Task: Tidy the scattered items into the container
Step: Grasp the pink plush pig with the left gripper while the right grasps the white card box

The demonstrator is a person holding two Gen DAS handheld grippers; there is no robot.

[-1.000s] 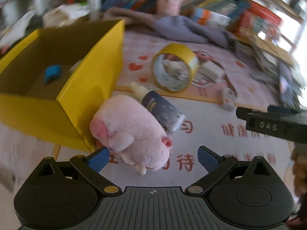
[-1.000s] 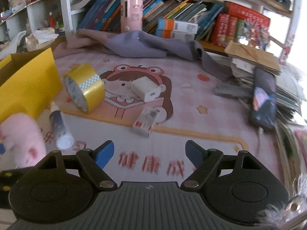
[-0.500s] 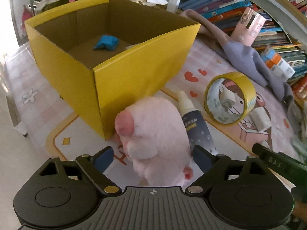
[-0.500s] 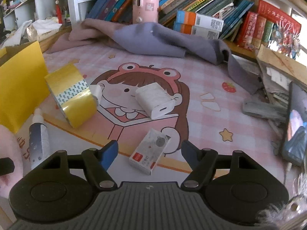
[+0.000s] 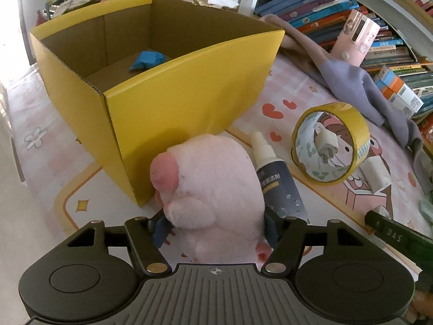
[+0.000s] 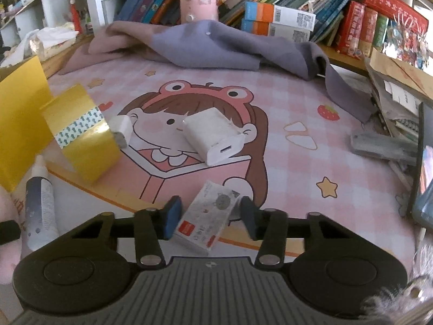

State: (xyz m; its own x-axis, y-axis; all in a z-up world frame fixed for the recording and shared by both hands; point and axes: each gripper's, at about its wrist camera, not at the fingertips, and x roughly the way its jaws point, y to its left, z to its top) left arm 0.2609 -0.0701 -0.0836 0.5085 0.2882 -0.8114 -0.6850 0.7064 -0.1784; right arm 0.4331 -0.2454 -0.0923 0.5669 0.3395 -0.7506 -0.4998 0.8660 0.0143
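My left gripper [image 5: 215, 228] is shut on a pink plush toy [image 5: 213, 187], right beside the near corner of the yellow cardboard box [image 5: 189, 92]. A blue item [image 5: 147, 60] lies inside the box. My right gripper [image 6: 211, 215] is open, its fingers on either side of a small white card box [image 6: 207, 218] on the mat, not squeezing it. A dark dropper bottle [image 5: 276, 181], a yellow tape roll [image 5: 330, 143] and a white charger [image 6: 213, 135] lie on the mat.
A small white plug [image 6: 120, 130] rests by the tape roll [image 6: 78, 135]. A grey-purple cloth [image 6: 216, 46] lies at the back in front of shelves of books [image 6: 297, 8]. A phone [image 6: 425, 170] and papers lie at the right. The dropper bottle [image 6: 39, 203] lies at the left.
My left gripper has closed on the plush toy. My right gripper has moved forward and down, bringing the small card box between its fingers, which have narrowed.
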